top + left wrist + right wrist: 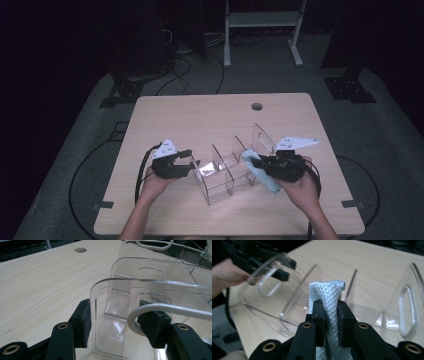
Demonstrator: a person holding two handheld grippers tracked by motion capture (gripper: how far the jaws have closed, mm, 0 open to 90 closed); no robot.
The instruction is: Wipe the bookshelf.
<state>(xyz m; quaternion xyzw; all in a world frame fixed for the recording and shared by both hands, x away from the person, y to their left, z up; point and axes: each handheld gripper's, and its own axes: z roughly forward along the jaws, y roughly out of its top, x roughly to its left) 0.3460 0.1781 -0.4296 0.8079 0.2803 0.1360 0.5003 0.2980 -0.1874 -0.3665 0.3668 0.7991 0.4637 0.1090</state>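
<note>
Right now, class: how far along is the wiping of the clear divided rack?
Done: the left tongs are shut on the clear rack's end wall, steadying it on the table. In hand: the right tongs grip a folded pale blue cloth, held by the rack's right side. Left: the cloth appears not yet inside any compartment, so wiping seems barely begun.

One clear acrylic organizer (227, 170) with three compartments sits near the table's (200, 115) front edge. One pale blue cloth (260, 172). Two grippers, left gripper (192, 164) and right gripper (257, 162); one cable hole (257, 106).

Wooden table (200, 117) under clear organizer (227, 175)
</note>
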